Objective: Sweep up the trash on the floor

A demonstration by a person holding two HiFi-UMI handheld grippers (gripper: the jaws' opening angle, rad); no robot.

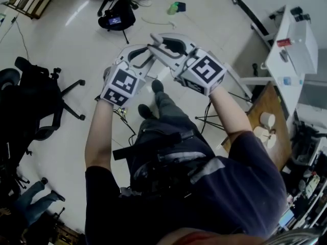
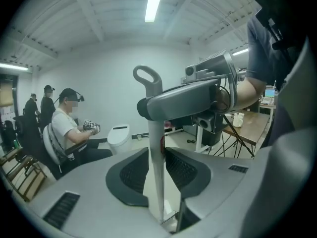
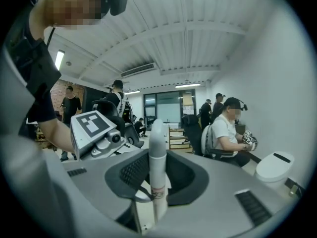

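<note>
The left gripper [image 2: 158, 157] has its jaws clamped on a pale handle with a loop at its tip [image 2: 155, 123], which stands upright between them. The right gripper [image 3: 157, 162] has its jaws clamped on a white handle with a rounded tip [image 3: 158, 138], also upright between the pads. In the head view both grippers are held up in front of the person's body, close together, and the two handles cross just beyond them.

The lower ends of both handles are cut off or hidden behind the grippers and arms, so which is the broom and which the dustpan cannot be told. A small green thing [image 1: 173, 7] lies on the floor [image 1: 76, 40] well apart from the jaws; what it is cannot be made out.

The floor ahead is open in the middle. An office chair [image 1: 36, 101] bounds it on the left, and a wooden surface [image 1: 265, 103] stands close on the right.
</note>
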